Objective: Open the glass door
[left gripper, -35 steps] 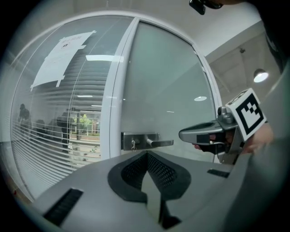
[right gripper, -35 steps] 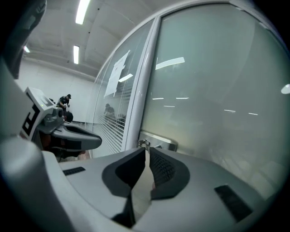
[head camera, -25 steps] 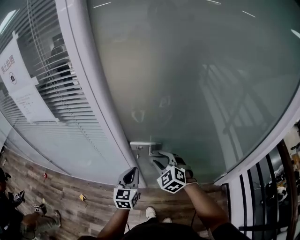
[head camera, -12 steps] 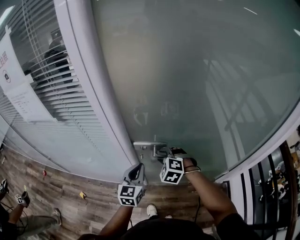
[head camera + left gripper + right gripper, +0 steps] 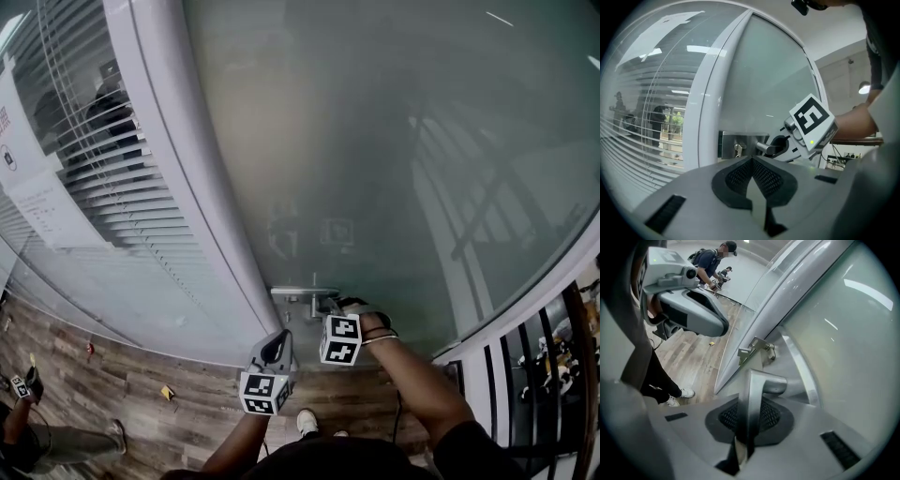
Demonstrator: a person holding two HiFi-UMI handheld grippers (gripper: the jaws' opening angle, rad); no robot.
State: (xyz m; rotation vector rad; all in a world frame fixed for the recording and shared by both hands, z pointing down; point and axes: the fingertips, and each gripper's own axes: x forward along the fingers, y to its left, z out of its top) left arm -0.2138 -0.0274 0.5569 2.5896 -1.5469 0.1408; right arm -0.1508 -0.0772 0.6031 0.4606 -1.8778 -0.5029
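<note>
The frosted glass door [image 5: 375, 141] carries a metal lock plate [image 5: 298, 292] with a lever handle [image 5: 757, 394]. My right gripper [image 5: 749, 411] has just been closing, and its jaws are now shut on that lever, which runs between the pads. In the head view the right gripper [image 5: 330, 307] sits at the plate, pointing steeply down. In the left gripper view the handle [image 5: 764, 147] and the right gripper [image 5: 790, 143] show side-on. My left gripper [image 5: 275, 349] hangs just below and left of the plate, its pads [image 5: 761, 176] together with nothing between them.
A white door frame [image 5: 187, 187] stands left of the door, beside a window with blinds [image 5: 94, 141] and paper notices [image 5: 37, 206]. Below lies wooden floor [image 5: 141, 375], with a person [image 5: 28, 441] at lower left. A black railing [image 5: 553, 375] stands at right.
The right gripper has dropped and rolled onto the lever, and its jaws have closed on it. The left gripper has drifted slightly toward the door.
</note>
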